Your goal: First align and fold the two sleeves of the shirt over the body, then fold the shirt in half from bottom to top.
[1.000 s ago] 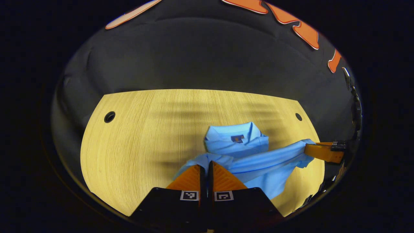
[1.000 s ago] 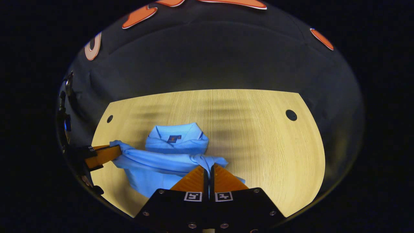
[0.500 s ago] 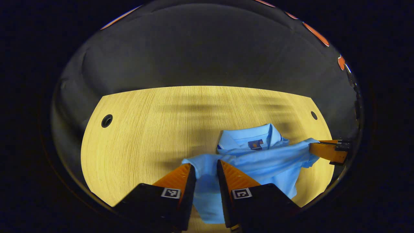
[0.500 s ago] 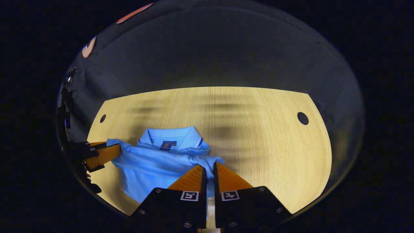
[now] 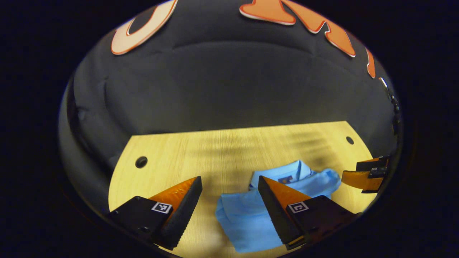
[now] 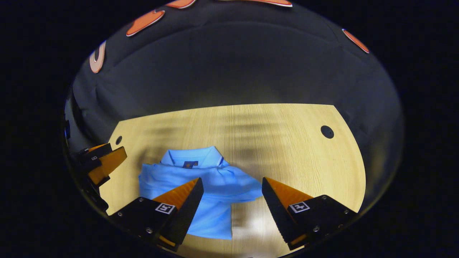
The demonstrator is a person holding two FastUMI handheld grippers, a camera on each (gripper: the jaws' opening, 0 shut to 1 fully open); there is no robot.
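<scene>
Each gripper, left [image 5: 229, 182] and right [image 6: 231, 184], has wedge-shaped ridged fingers on black screw-studded mounts bearing square black-and-white markers.

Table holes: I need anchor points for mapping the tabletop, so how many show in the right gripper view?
2: one hole near the table's far-left corner, one near its far-right. The shirt may hide others.

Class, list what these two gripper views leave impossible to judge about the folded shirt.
- Shirt hem, left gripper view: cut off by the picture's lower edge and the left gripper's own finger.
- Sleeves, right gripper view: under the folded shirt layers, alignment unclear.
- Collar label: too small to read.
</scene>
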